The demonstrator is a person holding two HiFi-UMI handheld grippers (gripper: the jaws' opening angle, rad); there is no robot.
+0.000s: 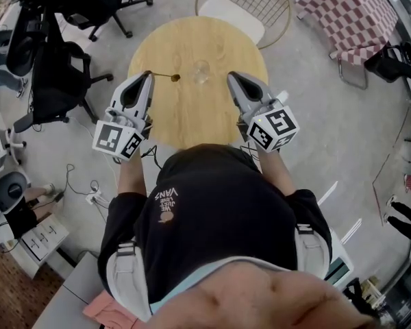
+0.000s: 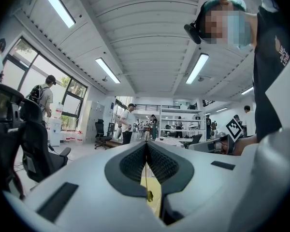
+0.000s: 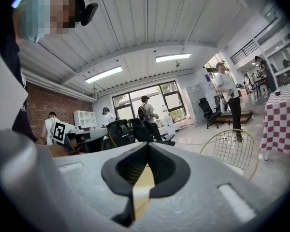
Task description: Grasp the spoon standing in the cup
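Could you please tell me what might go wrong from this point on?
The left hand-held gripper pinches the thin spoon only by its handle end, so it may swivel or slip. Its bowl is close to the glass cup, which a sideways swing could tip.

One round wooden tabletop. On it stands one clear glass cup. There is one spoon, gold-coloured at its bowl. Two grippers reach over the tabletop's near edge: a left gripper and a right gripper. On the floor around it are one wire chair with a white seat, two black office chairs and one red-and-white checked cloth.
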